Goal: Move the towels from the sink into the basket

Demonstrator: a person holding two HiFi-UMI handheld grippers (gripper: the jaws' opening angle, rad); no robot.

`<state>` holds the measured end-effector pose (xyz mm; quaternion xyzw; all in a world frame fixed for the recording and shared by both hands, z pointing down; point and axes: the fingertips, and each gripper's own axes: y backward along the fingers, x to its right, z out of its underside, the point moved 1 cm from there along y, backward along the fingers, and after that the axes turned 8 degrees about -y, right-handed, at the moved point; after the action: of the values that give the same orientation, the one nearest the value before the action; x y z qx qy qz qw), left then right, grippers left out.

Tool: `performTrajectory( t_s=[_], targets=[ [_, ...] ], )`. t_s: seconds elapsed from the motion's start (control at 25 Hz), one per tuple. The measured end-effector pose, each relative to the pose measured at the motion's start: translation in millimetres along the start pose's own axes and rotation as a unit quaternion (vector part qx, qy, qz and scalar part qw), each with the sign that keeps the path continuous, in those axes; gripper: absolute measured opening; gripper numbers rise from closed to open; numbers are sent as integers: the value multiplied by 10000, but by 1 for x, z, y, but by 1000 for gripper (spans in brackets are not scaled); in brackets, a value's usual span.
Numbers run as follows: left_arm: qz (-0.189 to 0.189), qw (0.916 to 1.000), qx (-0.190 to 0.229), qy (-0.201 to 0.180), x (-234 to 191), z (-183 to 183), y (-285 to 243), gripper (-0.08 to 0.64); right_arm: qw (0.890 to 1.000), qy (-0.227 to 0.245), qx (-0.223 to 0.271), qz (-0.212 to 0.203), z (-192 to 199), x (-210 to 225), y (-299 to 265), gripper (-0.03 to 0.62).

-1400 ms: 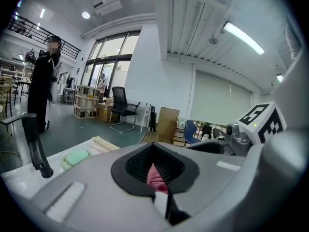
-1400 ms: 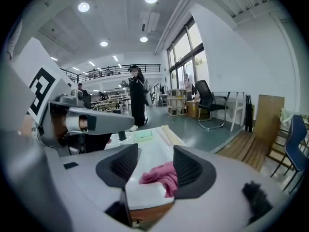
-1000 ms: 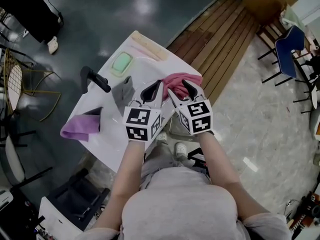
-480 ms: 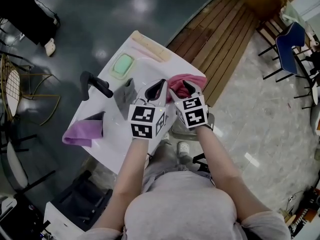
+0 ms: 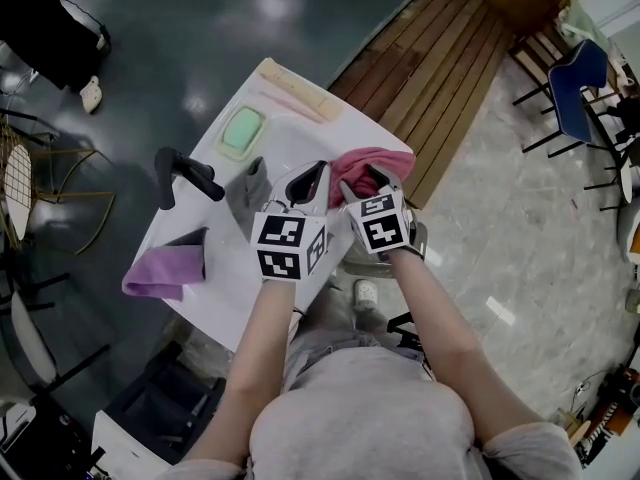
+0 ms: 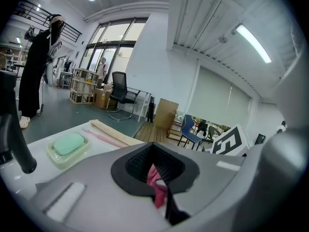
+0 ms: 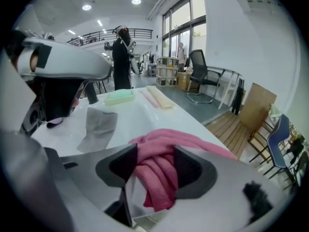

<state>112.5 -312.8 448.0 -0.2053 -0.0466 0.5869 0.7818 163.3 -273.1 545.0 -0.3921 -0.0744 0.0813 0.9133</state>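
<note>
The pink towel (image 7: pixel 159 173) is thick ribbed cloth; the grey towel (image 5: pixel 245 196) is matt cloth; the white sink (image 5: pixel 285 143) looks glossy, perhaps ceramic.

Both forearms are stretching toward twelve o'clock, side by side, with the left gripper (image 5: pixel 308 180) and right gripper (image 5: pixel 365 180) each pinching the pink towel (image 5: pixel 378 157).

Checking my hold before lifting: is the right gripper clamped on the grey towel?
No, the right gripper holds the pink towel bunched between its jaws, while the grey towel lies apart in the sink.
</note>
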Motion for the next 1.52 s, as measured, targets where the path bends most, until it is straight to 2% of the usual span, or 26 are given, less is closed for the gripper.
performTrajectory(
  t_s=[0.2,0.44,0.56,0.64,1.0,1.52],
  targets=[
    [24,9999,5,155,-3,3,-1,6,9995,272,-34,135,1,2,-3,230],
    [59,9996,-48,287,-5,12,0,6,9995,221,41,208,1,1,-2,221],
    [64,9994,-58,336,-5,15,-2,6,9996,253,35,116,2,-6,-3,114],
    [59,9994,-52,346,-5,15,-3,5,9996,252,35,110,2,-8,-3,95],
    [42,9992,-47,390,-7,13,-4,5,9998,-193,95,-9,-2,-6,4,78],
    [6,9998,30,177,5,-1,-2,5,9987,-248,426,-106,-22,1,32,78]
  ],
)
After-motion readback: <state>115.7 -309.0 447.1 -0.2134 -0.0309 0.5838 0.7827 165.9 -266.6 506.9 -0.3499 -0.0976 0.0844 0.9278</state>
